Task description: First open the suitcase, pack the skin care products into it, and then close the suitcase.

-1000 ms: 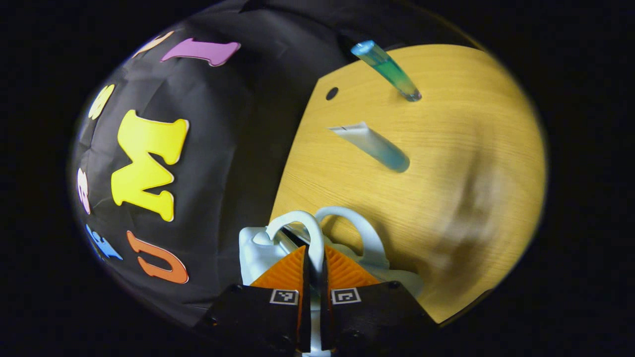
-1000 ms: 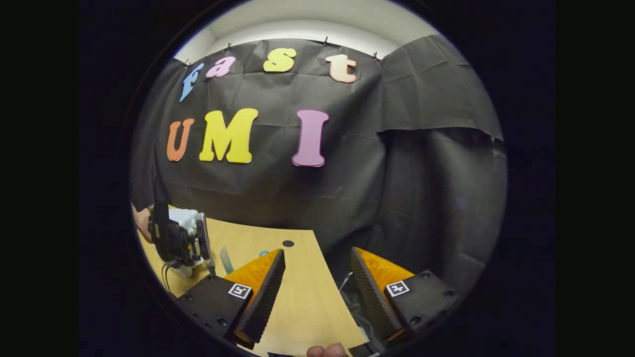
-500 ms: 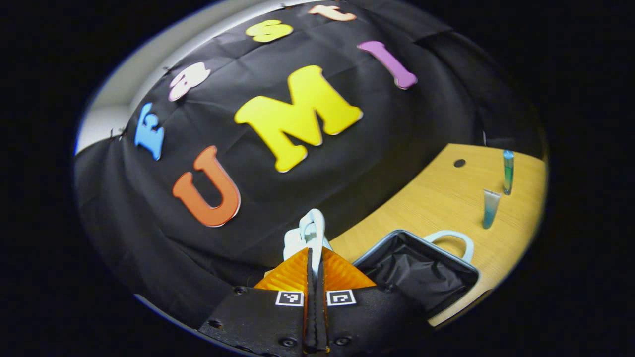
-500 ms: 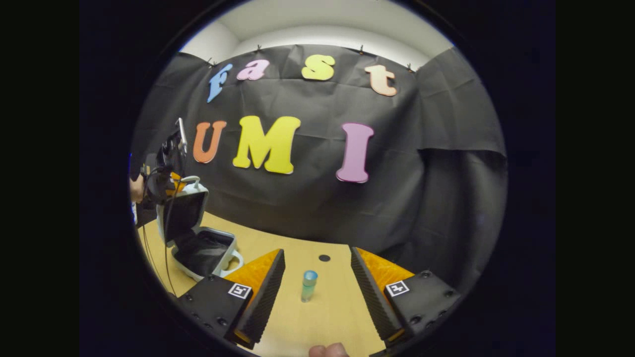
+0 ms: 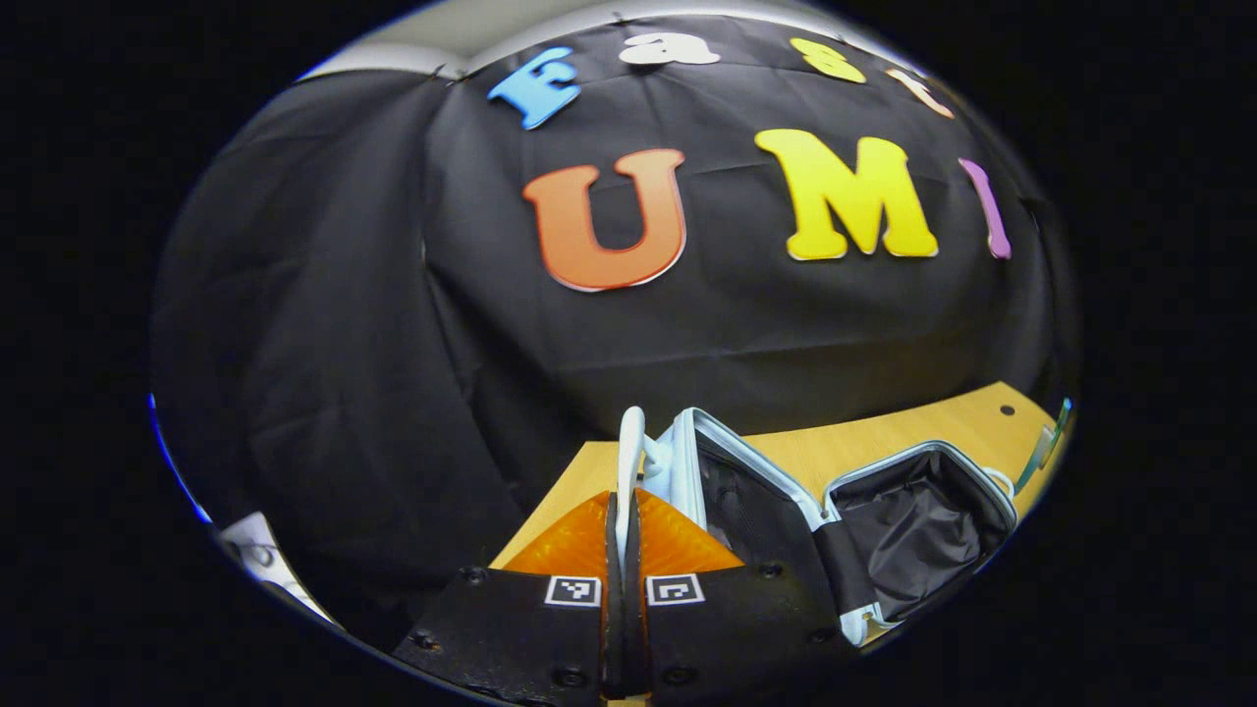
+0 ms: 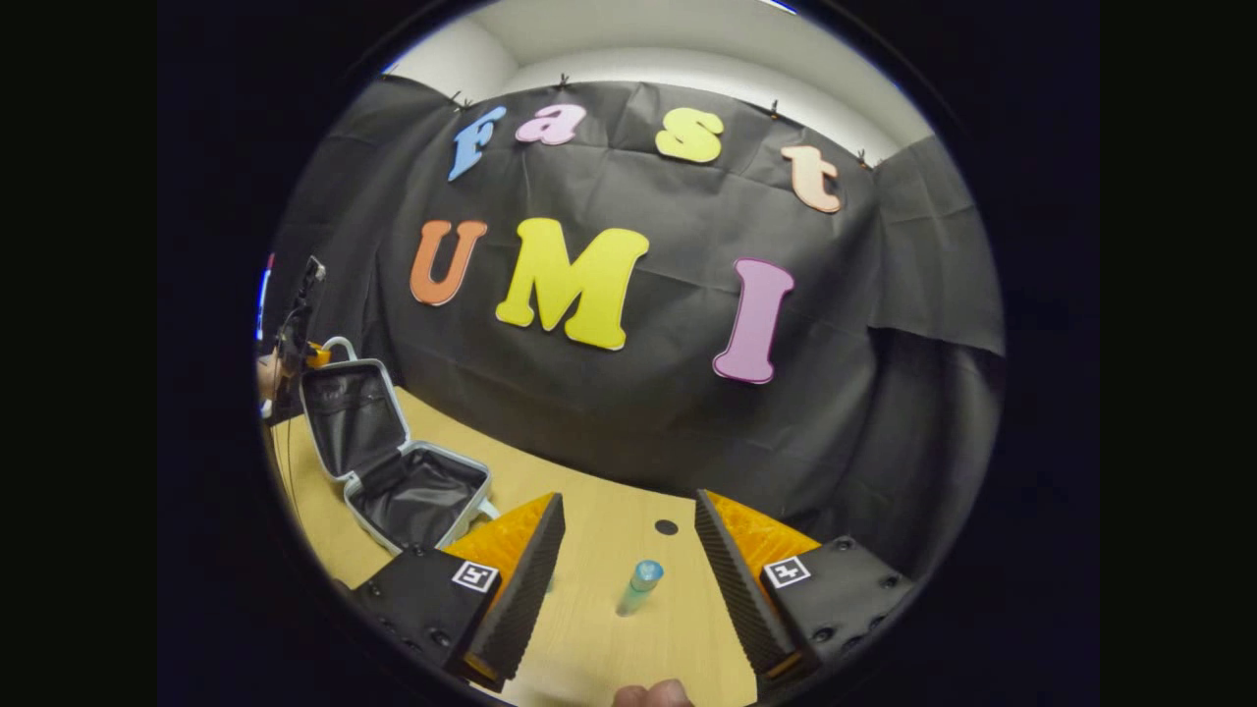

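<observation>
Left hand-held gripper point(image 5: 623, 511) pinches suitcase handle point(image 5: 629, 447), lid point(image 6: 337, 412) raised.

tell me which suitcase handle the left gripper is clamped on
The left gripper is shut on the handle of the raised lid; the base's handle lies free by the table.

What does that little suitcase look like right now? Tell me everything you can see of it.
The suitcase is a small, pale hard-shell case with rounded corners, lying open on the wooden table. Both halves are lined with dark, crumpled fabric and look empty. The lid stands raised, tilted back from the base. The left gripper is shut on the lid's looped white handle. A second loop handle sticks out from the base.
</observation>
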Motion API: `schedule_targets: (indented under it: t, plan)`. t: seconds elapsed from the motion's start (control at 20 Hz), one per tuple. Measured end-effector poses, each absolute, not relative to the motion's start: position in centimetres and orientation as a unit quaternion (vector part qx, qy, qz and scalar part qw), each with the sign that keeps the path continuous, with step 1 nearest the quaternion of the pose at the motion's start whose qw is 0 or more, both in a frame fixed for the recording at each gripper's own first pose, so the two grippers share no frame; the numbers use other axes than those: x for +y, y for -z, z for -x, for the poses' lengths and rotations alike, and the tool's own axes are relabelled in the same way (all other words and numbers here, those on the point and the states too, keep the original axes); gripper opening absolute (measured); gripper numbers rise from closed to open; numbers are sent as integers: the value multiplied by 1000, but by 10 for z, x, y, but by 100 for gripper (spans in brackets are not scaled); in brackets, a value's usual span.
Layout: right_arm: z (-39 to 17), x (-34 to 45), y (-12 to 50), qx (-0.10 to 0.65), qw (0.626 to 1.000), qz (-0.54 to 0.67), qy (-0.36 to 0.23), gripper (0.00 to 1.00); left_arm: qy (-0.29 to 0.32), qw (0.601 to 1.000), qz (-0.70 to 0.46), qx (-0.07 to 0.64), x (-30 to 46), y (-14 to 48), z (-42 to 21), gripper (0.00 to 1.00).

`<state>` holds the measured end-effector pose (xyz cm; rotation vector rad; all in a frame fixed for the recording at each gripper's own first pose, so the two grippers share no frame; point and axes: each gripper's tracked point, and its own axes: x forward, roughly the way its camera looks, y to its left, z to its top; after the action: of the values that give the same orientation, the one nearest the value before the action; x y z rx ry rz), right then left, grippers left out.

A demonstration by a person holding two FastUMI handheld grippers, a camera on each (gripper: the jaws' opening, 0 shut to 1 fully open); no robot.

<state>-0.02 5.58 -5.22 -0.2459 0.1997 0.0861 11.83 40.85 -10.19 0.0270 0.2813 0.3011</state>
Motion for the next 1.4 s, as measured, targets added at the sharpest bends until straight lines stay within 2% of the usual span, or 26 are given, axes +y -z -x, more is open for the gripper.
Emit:
schedule_targets:
  t: [0.2,0.55,0.6,0.7,0.75,0.8,0.85,0.9,0.95,1.0,1.05,1.2,1.35,1.4]
  plan:
    - [-3,58,65,122,981,145,-42,78,-150,971,94,163,429,167,-124,3]
    - [-2,57,74,139,977,158,-34,79,-146,944,188,228,432,257,-136,5]
    - [-2,58,80,145,977,155,-34,78,-150,946,202,204,435,253,-136,7]
    - [-1,59,83,151,977,150,-33,79,-163,941,208,213,439,260,-136,16]
    - [0,60,83,151,977,149,-34,79,-171,940,203,213,444,259,-133,12]
    - [0,60,84,151,977,148,-36,79,-178,940,199,213,450,260,-131,32]
    - [0,59,85,152,977,148,-36,79,-178,939,202,214,451,257,-127,39]
    - [1,57,87,153,977,146,-36,79,-174,939,211,209,450,250,-123,62]
    - [2,55,88,154,977,142,-36,79,-174,940,214,203,448,239,-120,63]
    - [2,53,90,156,978,137,-34,79,-173,942,207,197,444,228,-117,95]
    - [3,51,92,158,978,129,-34,79,-174,949,187,186,438,210,-114,88]
    - [3,43,99,161,981,107,-30,79,-174,971,107,122,401,123,-112,97]
    - [2,28,102,156,984,83,-18,79,-153,985,69,33,326,27,-119,98]
    - [2,21,104,155,985,76,-14,79,-138,988,66,25,295,12,-117,98]
